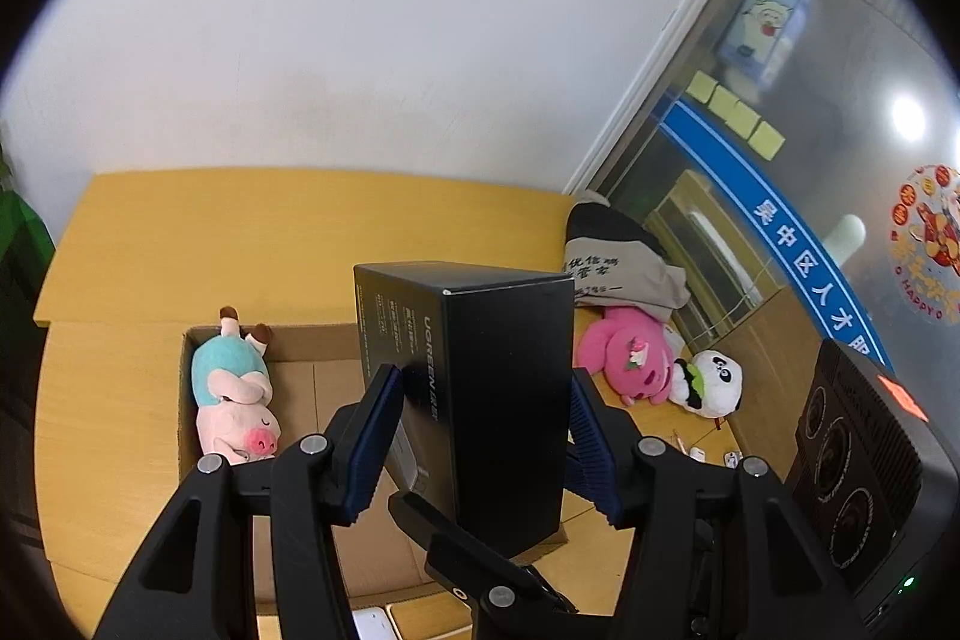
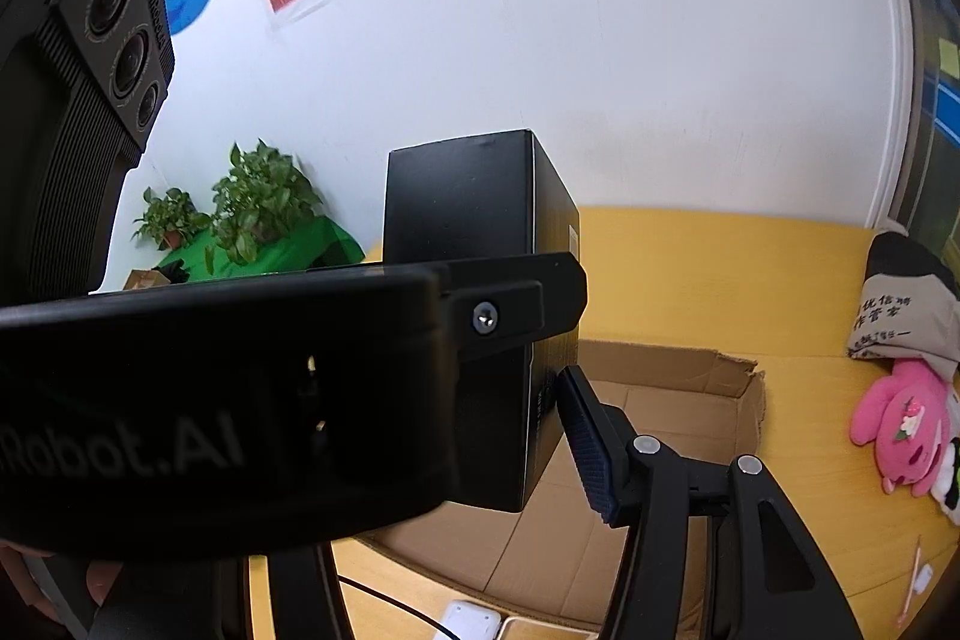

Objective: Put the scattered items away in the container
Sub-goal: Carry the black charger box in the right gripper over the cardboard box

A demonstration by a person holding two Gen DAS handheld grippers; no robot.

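Right now your left gripper (image 1: 480,436) has its jaws partway open and clamped on the black box (image 1: 480,400), blue pads pressed to both its sides. Your right gripper (image 2: 540,436) has one pad against the box's right edge; the other finger is hidden behind the left gripper's body, so you cannot tell whether it grips. The box hangs upright over the open carton (image 1: 312,376) on the yellow table (image 1: 240,232). A pig plush (image 1: 234,394) lies inside the carton's left end. Beyond it, to the right, a pink plush (image 1: 624,352) touches a panda (image 1: 711,382) beside a folded cloth bag (image 1: 618,268).
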